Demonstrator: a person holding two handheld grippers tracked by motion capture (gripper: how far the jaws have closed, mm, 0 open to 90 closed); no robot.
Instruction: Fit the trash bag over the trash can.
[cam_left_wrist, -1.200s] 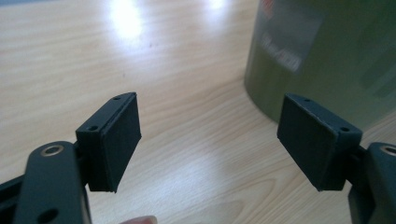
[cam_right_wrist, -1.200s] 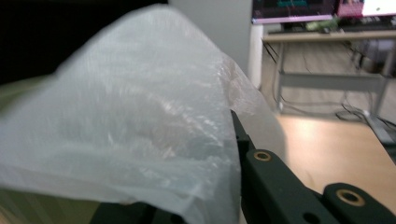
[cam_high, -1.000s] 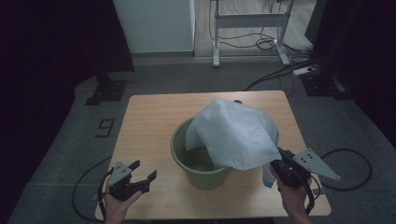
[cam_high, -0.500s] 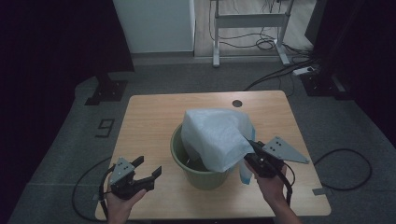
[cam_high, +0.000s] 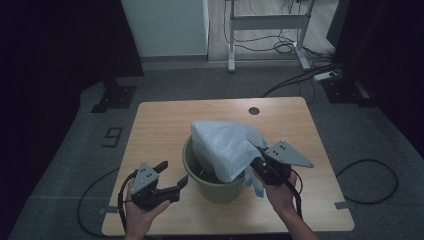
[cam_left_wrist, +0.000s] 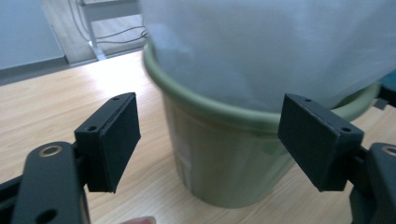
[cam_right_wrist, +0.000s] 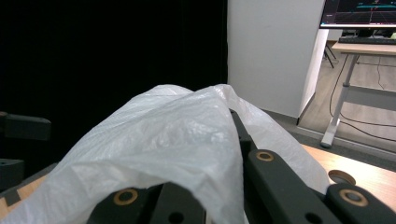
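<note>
A: What stood at the left of the tabletop (cam_high: 160, 125)?

B: The left gripper (cam_high: 172, 176), held in a hand (cam_high: 140, 215) over the near left corner. Its fingers (cam_left_wrist: 109, 140) were spread wide with nothing between them, and they pointed at the bucket (cam_high: 215, 187). In the left gripper view the bucket's green wall (cam_left_wrist: 219, 158) sat just beyond the gap, near but not touched.

A: And the bucket itself?

B: It stood upright near the middle of the tabletop, toward the near edge. The white bag (cam_high: 225, 147) hung over its mouth, bulging above the rim and drooping partly inside; how deep it went, I could not tell.

A: Who had the bag?

B: The right gripper (cam_high: 260, 167), at the bucket's right side. Its fingers were clamped nearly together on the bag's edge. In the right gripper view the bag (cam_right_wrist: 173, 140) lay draped over the black fingers (cam_right_wrist: 261, 163) and hid their tips.

A: Anything farther right?

B: The grey plate (cam_high: 289, 154) on top of that gripper, and its cable (cam_high: 370, 185) looping on the floor (cam_high: 350, 135) past the tabletop's right edge.
</note>
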